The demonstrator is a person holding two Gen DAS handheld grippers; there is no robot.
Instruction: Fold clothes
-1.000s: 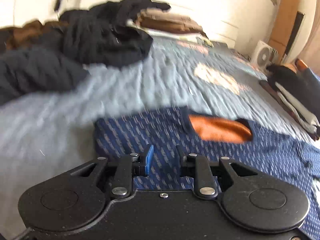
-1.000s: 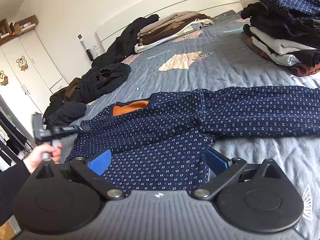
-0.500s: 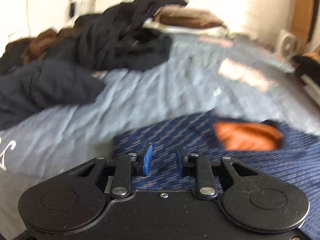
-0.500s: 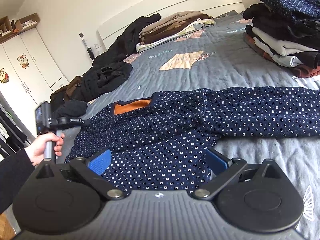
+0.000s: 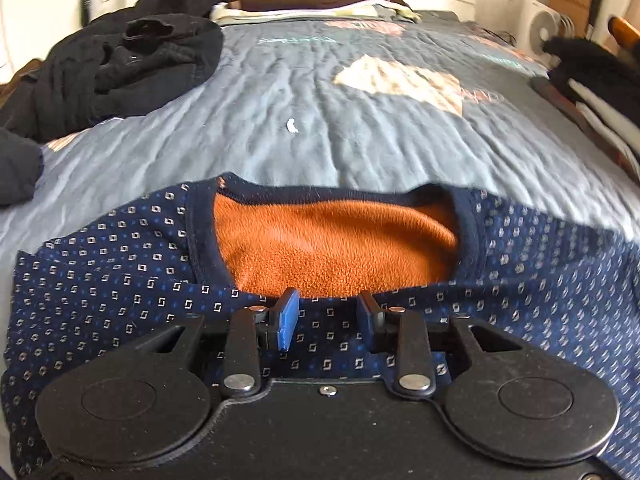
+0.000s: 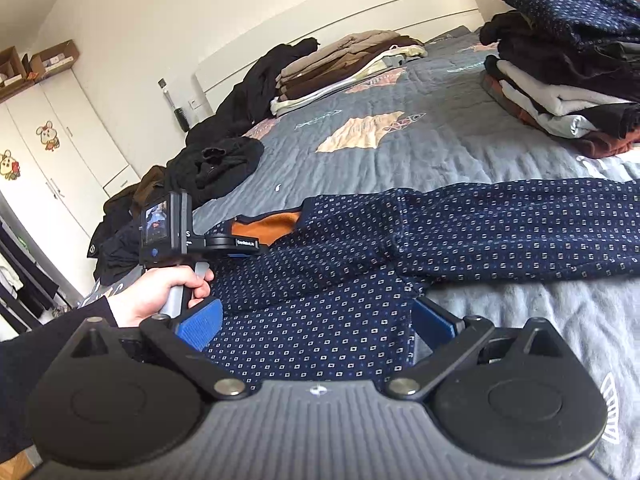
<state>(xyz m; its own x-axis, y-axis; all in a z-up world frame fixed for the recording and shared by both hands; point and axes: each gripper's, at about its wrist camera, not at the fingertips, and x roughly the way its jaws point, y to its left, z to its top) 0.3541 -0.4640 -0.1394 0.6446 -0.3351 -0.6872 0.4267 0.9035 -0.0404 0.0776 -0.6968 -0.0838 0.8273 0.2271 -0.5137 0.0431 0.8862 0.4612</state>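
A navy sweater (image 6: 480, 232) with small square dots lies flat on the grey bedspread (image 6: 400, 160), one sleeve stretched to the right. Its orange fleece lining (image 5: 336, 240) shows through the neck opening. My left gripper (image 5: 328, 312) hovers low over the chest just below the collar, its fingers a little apart with nothing between them. In the right wrist view a hand (image 6: 160, 292) holds that left gripper (image 6: 240, 246) over the neck area. My right gripper (image 6: 316, 320) stands wide open over the sweater's lower body, near the right armpit.
A tall stack of folded clothes (image 6: 560, 92) sits at the bed's right edge. Loose black garments (image 6: 224, 164) lie in a heap at the left. Another folded pile (image 6: 344, 64) rests by the headboard. A white fan (image 5: 540, 32) and a wardrobe (image 6: 52, 152) stand beyond the bed.
My left gripper has swung from the sweater's left shoulder to in front of the collar. The right gripper has barely moved and stays open.
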